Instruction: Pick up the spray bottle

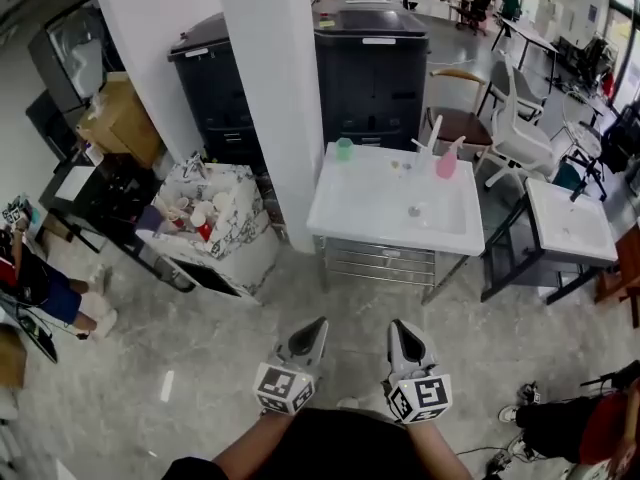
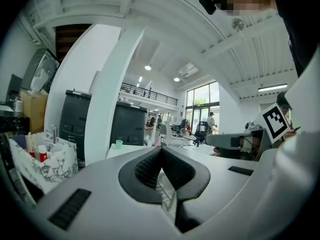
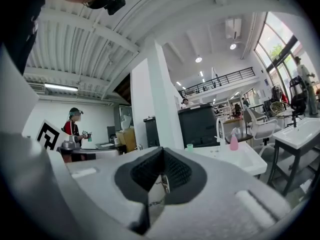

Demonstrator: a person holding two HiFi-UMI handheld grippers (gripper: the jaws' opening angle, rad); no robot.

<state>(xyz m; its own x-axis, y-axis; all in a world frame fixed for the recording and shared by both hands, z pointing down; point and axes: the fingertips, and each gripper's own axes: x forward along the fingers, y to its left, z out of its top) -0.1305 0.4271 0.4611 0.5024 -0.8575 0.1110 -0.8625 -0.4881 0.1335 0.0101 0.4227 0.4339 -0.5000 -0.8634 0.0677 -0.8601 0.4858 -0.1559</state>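
**A:** What are the claws doing right now?

**B:** The left claw point(image 1: 318, 325) is sitting pressed together with nothing in it. The right claw point(image 1: 398, 328) beside it is also pressed together and empty. Both are hanging over the floor, well short of the white worktop point(image 1: 370, 208).

**A:** And where is the bottle standing?

**B:** A green cup point(image 1: 344, 149) is standing at the worktop's far left corner. The pink spray bottle point(image 1: 446, 161) is standing upright toward the far right, just beside a white tap point(image 1: 430, 136).

**A:** Which step is in hand, then?

**B:** I'm judging that the approach is only beginning. Next, one claw, probably the right, is going to need carrying forward, spreading, and closing round the bottle's body.
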